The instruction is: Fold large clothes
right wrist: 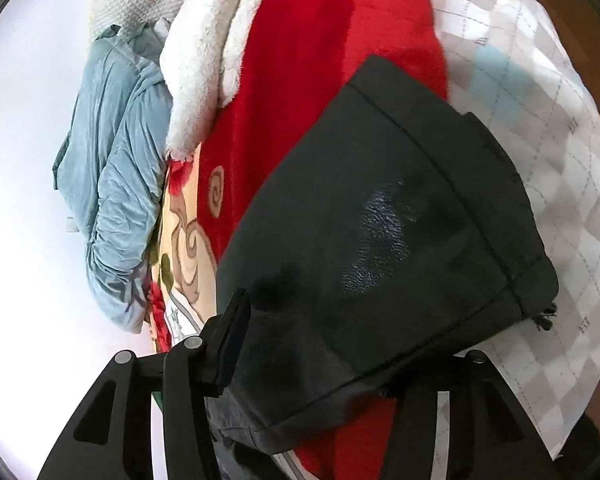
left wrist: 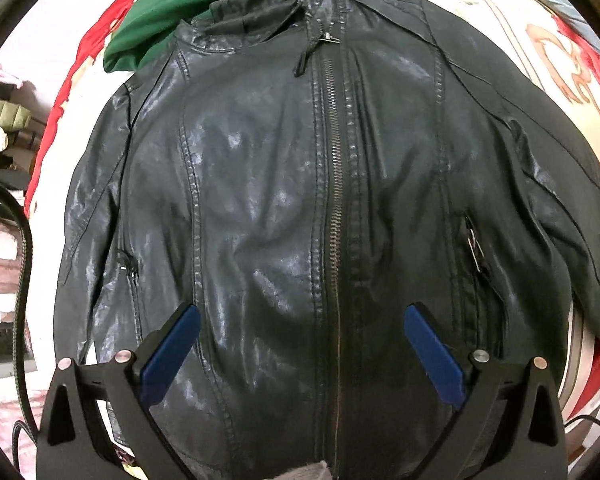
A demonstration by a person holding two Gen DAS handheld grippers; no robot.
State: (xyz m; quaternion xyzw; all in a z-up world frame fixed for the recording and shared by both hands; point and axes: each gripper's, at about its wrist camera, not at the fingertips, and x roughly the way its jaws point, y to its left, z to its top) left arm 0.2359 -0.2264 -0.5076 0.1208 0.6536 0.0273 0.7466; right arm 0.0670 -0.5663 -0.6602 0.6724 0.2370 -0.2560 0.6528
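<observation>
A black leather jacket (left wrist: 260, 200) lies face up and zipped on the bed, collar at the far end. My left gripper (left wrist: 302, 314) hovers over its lower front, pointing almost straight down, open, its blue pads (left wrist: 172, 348) wide apart on either side of the zip and holding nothing. In the right wrist view the jacket's sleeve end (right wrist: 380, 220) lies across my right gripper (right wrist: 340, 340). The left finger (right wrist: 232, 336) stands at the sleeve's edge; the other finger is hidden under the leather. The jaws stand well apart and do not pinch the sleeve.
A green garment with white-striped cuffs (left wrist: 188, 4) lies beyond the collar. A red patterned blanket (right wrist: 320, 60) covers the bed, with a white fleece (right wrist: 204, 60), a light blue cloth (right wrist: 112, 168) and a checked quilt (right wrist: 540, 128). A black strap (left wrist: 22, 280) hangs at the left.
</observation>
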